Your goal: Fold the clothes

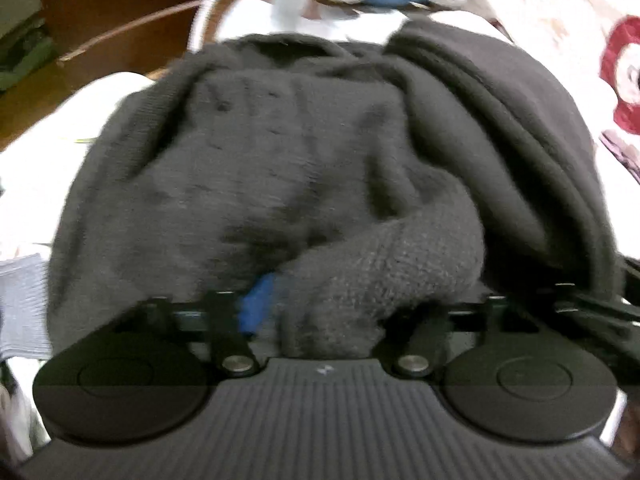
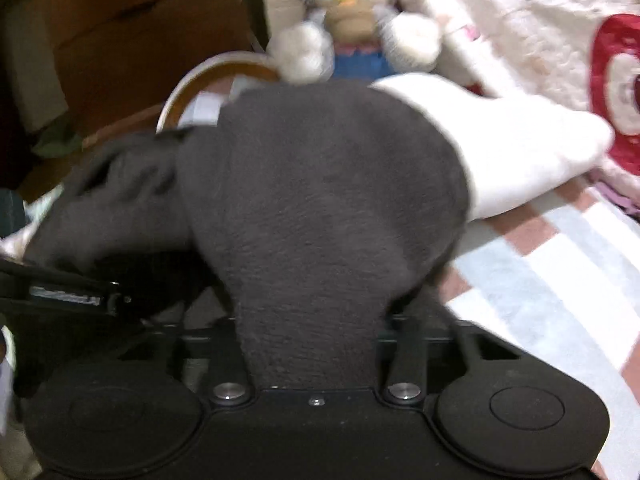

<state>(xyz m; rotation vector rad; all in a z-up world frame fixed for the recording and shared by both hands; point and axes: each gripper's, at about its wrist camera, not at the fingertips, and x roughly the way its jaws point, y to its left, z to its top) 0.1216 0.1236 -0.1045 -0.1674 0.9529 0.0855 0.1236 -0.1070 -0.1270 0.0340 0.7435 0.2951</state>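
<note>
Dark grey knitted clothing point(image 1: 280, 168) fills most of the left wrist view and lies directly ahead of the left gripper point(image 1: 320, 320), with a thick rolled fold of the knit bunched between its two fingers. One blue fingertip pad point(image 1: 256, 304) shows at the left of this fold, pressed against the cloth, so the left gripper is clenched on the garment. In the right wrist view the same dark cloth point(image 2: 320, 200) rises from between the fingers of the right gripper point(image 2: 316, 340) and spreads out wide ahead of it; the fingers themselves are covered by the fabric, but the cloth is pinched narrow just where they meet, so this gripper also grasps the garment. To the left of the right gripper, part of the other black tool point(image 2: 60, 292) is seen, with a small pale label whose writing is too blurred to read. Ahead and to the right of the right gripper a white folded blanket point(image 2: 520, 160) lies on a checked cover point(image 2: 560, 280) of pink, white and pale blue. Further ahead sits a plush toy point(image 2: 352, 20) with white paws, and a round brown basket point(image 2: 208, 80) is ahead to the left. No readable brand or text appears; both views are blurred.
</note>
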